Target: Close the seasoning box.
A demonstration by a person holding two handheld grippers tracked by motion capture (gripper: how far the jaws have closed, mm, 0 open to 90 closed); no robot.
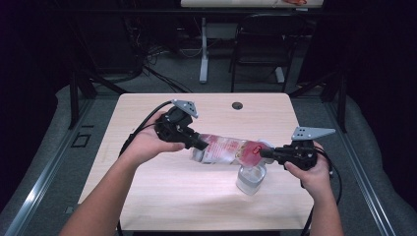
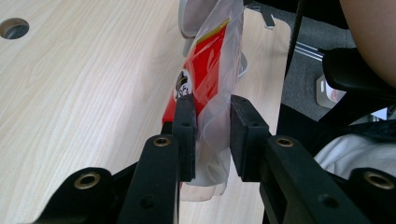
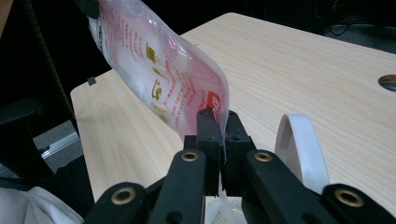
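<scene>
Pouch [image 1: 227, 149] of clear and red plastic hangs level above the table [image 1: 147, 196], over a glass cup [image 1: 251, 179]. Soft, light and slippery (probably sagging), so grip its edges: left hand-held gripper [image 2: 212, 135] clasps one end, right hand-held gripper [image 3: 218, 128] pinches the other.

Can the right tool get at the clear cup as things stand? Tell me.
Probably not yet. The right tool is shut on the end of the plastic pouch, which hangs over the clear cup. It would have to release the pouch first; otherwise the cup sits just below it.
</scene>
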